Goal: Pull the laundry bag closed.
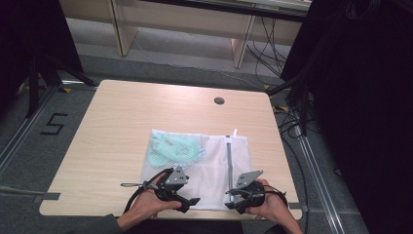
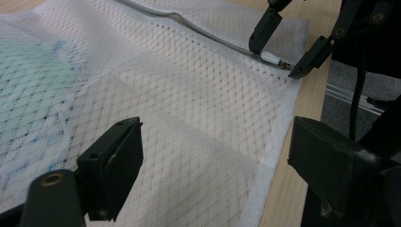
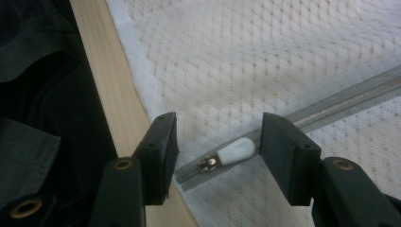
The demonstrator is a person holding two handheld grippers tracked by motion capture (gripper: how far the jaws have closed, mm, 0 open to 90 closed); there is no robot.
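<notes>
White mesh laundry bag (image 1: 195, 168) lies flat on the wooden tabletop (image 1: 117, 126), toward the near edge and right of centre. A pale green garment (image 1: 173, 148) shows through the mesh in the bag's far-left part. Grey zipper (image 1: 228, 165) runs from the bag's far edge to its near edge, right of the bag's middle.

Left gripper (image 2: 213, 165): over the near-left part of the bag, jaws apart, nothing between them but mesh below; one jaw sits out past the bag's near hem.

Right gripper (image 3: 215, 151): at the near end of the zipper, by the tabletop's near edge. Jaws apart, straddling the white zipper pull (image 3: 234, 152); pull lies between them, touching neither as far as can be seen. In the left gripper view the same jaws flank the pull at the bag's corner.

Round grommet (image 1: 219, 101) near the far edge of the tabletop.
</notes>
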